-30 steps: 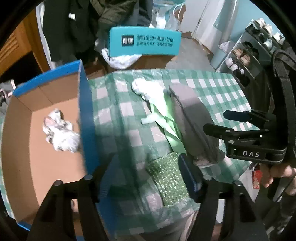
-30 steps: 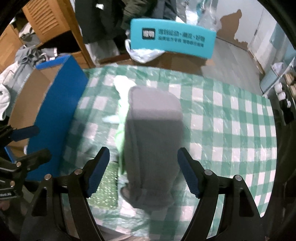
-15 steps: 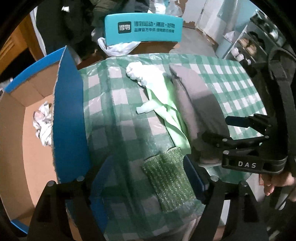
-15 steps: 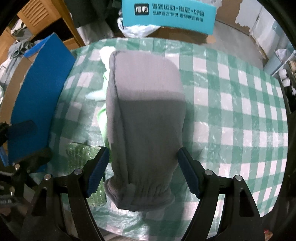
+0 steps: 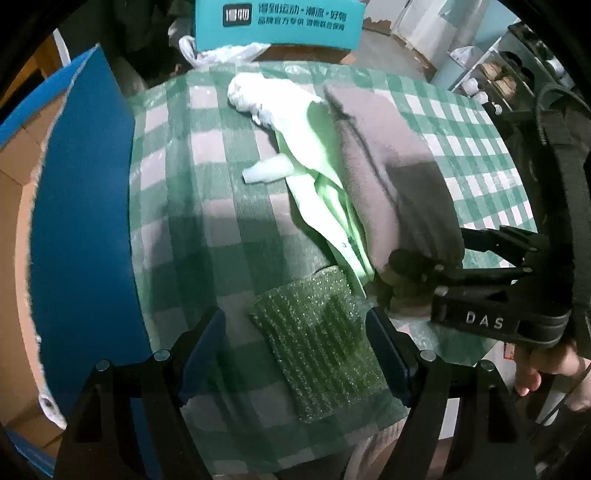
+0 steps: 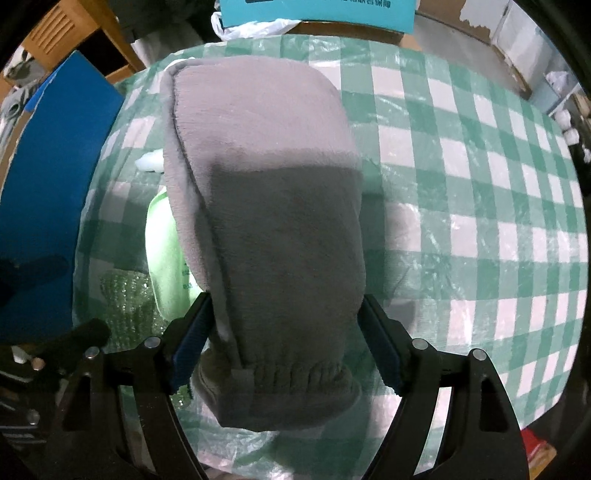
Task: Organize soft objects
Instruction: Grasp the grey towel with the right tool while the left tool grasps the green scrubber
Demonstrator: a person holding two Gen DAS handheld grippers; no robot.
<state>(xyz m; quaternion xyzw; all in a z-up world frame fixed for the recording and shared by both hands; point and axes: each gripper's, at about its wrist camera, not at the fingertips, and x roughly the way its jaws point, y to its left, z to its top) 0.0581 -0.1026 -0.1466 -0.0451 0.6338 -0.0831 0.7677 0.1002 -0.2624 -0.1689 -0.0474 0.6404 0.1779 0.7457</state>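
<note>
Bubble wrap (image 5: 317, 343), a green sheet of it, lies flat on the checked tablecloth (image 5: 207, 206) in our left wrist view, right between the spread jaws of our left gripper (image 5: 295, 350). The blue pads stand wide apart on either side of the sheet and grip nothing. Beyond the sheet a pale green cloth (image 5: 317, 177) stretches away from us, with a white bundle (image 5: 251, 96) at its far end. The grey fleece mitt (image 5: 384, 162) lies partly on top of that cloth, along its right side. Our right gripper (image 5: 413, 277) reaches in from the right at the mitt's near cuff; from this side we cannot tell how far its jaws have closed. To the left stands the blue wall of the cardboard box (image 5: 81, 221), just beside the table edge. A teal sign (image 5: 280, 22) sits past the far end of the table.

From the right wrist view, the grey fleece mitt (image 6: 266, 206) fills the middle of the frame, its gathered cuff nearest us. Our right gripper (image 6: 284, 343) straddles the cuff end, one blue pad on each side, touching or nearly touching the fleece; the jaws are wide and do not squeeze it. The pale green cloth (image 6: 162, 251) peeks out under the mitt's left side, with the bubble wrap (image 6: 122, 295) near it. The blue box wall (image 6: 44, 177) stands at the left.
</note>
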